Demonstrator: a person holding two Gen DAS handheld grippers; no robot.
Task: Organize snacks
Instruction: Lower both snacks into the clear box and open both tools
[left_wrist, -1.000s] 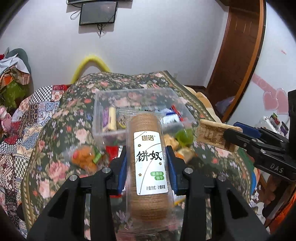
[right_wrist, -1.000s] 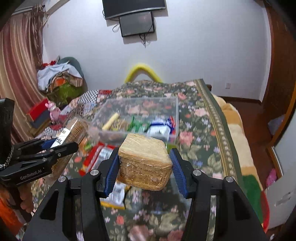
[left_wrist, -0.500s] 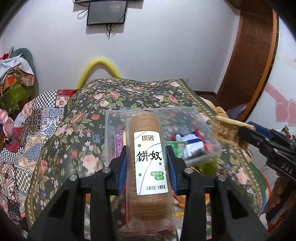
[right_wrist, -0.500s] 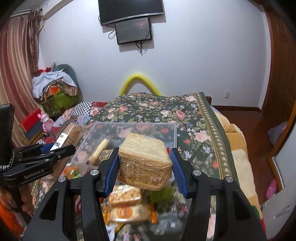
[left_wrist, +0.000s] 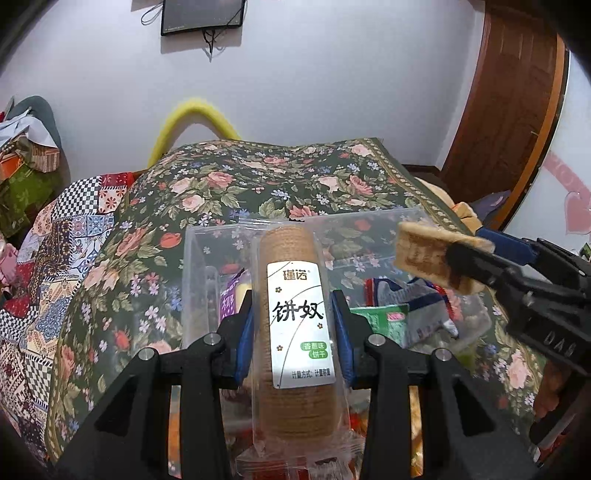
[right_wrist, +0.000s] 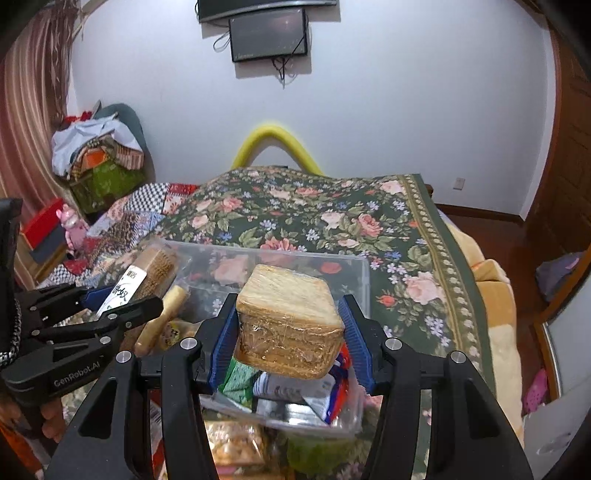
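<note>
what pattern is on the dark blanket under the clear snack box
Pink roses and small flowers on dark green, on the blanket beneath the clear snack box; the right wrist view shows it best.

The round biscuit sleeve (left_wrist: 295, 325), in clear wrap with a white label, is lying lengthwise between the left claw (left_wrist: 295, 325) pads, pointing forward. The square wrapped biscuit block (right_wrist: 288, 325) is sitting clamped between the right claw (right_wrist: 288, 328) pads. The clear plastic bin (right_wrist: 364, 273), holding loose snack packets (right_wrist: 295, 391), is lying just beyond and beneath both claws.
</note>
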